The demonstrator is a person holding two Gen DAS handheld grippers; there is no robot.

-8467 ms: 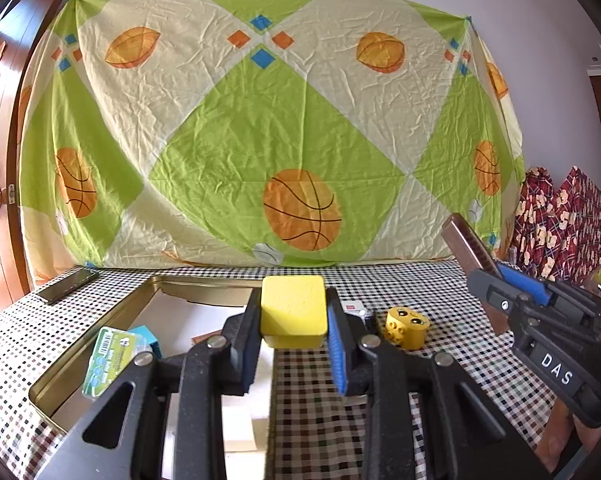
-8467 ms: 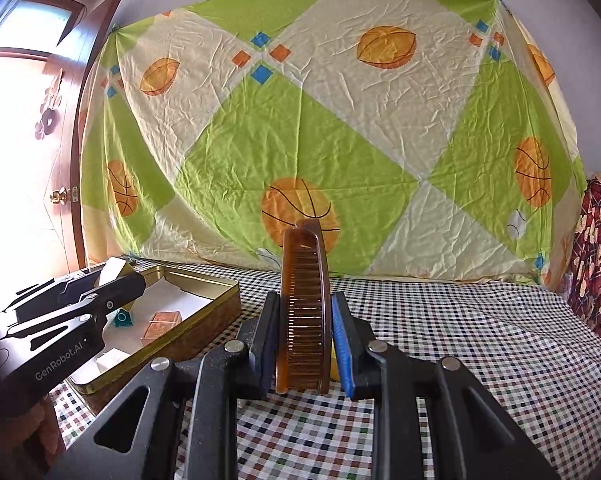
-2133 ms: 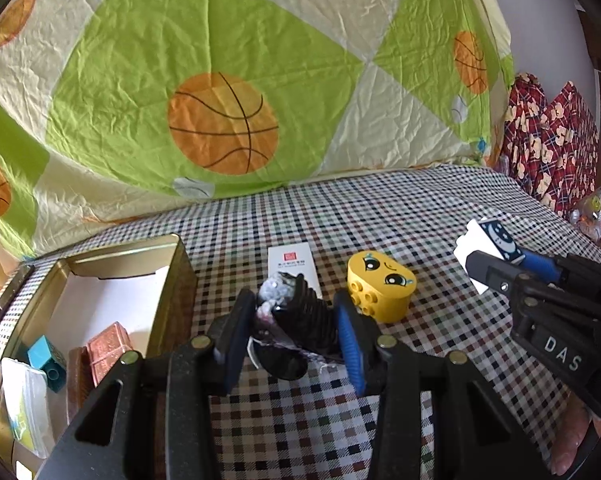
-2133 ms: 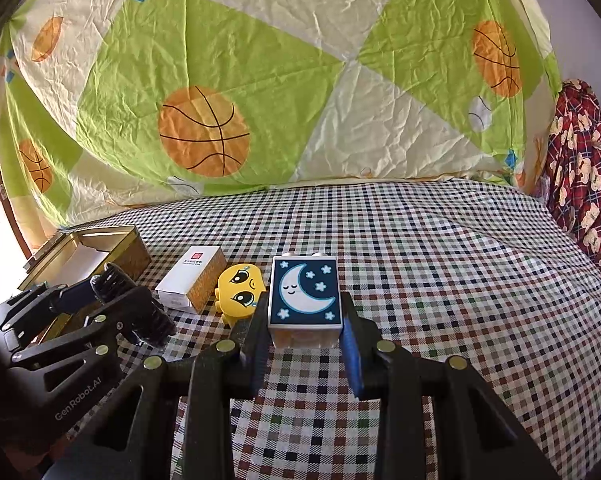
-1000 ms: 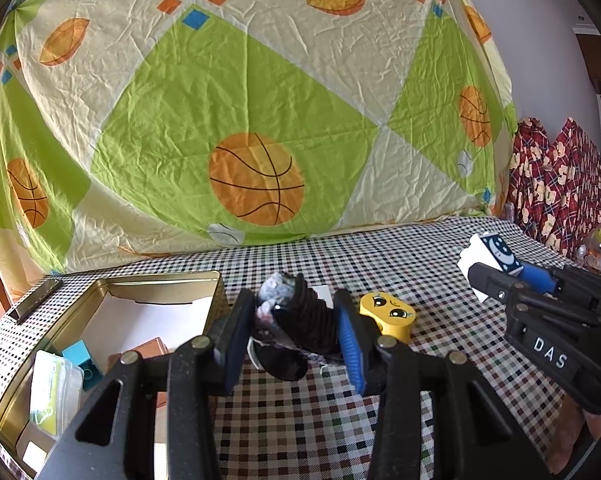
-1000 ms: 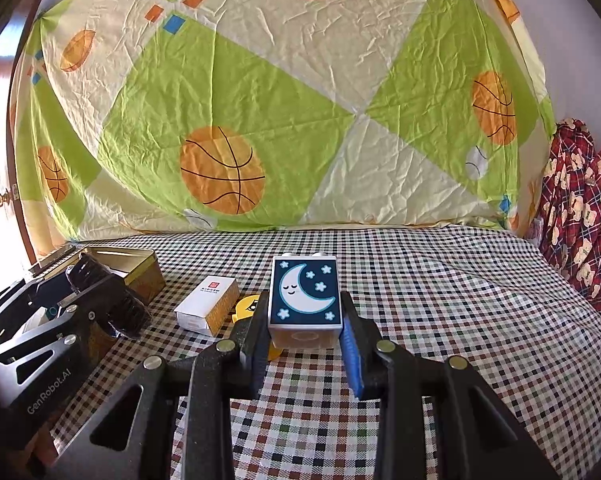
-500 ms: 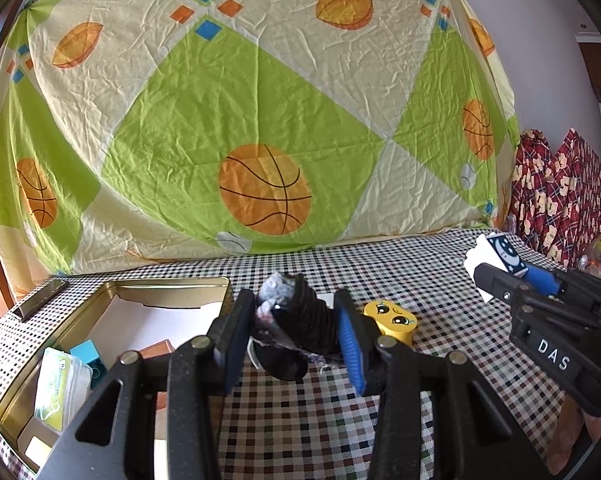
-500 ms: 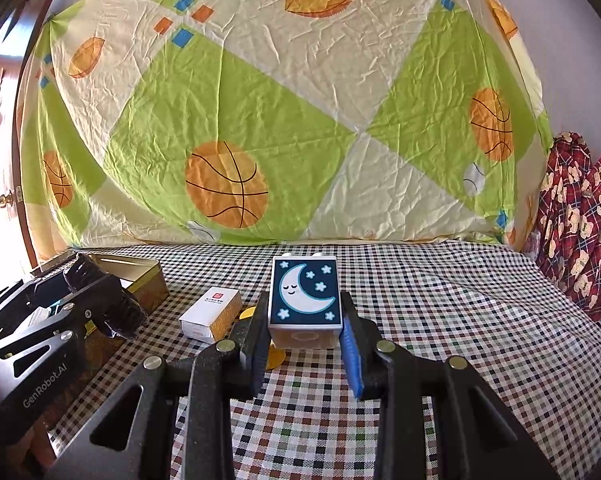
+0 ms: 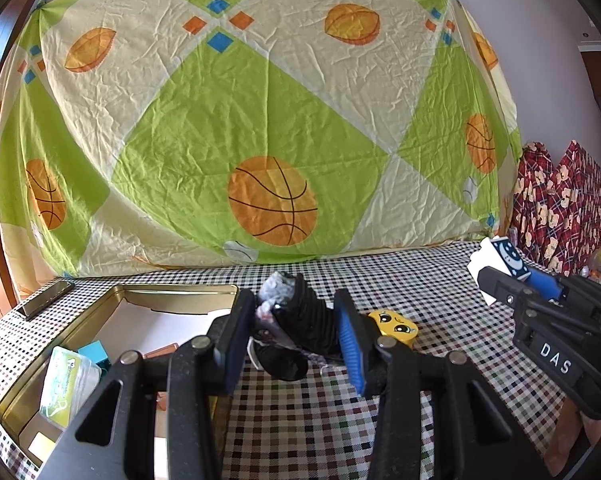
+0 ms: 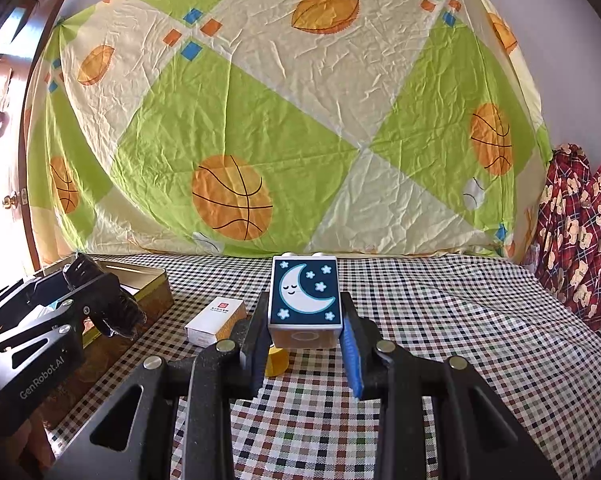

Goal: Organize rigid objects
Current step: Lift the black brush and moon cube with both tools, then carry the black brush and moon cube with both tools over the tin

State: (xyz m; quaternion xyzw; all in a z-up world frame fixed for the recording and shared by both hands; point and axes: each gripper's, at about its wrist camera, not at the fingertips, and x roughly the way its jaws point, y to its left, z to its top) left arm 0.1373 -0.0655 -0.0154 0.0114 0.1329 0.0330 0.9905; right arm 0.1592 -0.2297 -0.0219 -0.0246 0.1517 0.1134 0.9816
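Change: both grippers rose since 2.1 s back; view levelled, loads unchanged.
Tin: gold tin sat left on the checked cloth, holding a teal block and a card pack.
Left gripper: clamped on a black ribbed object, held near the tin's right wall.
Right gripper: clamped on the moon block, held above the cloth.
Leftovers: white box and yellow face block lay on the cloth.
Handling: moon block looked light, stiff, slick; flat side faces are best. Ribbed object probably squashes a little.
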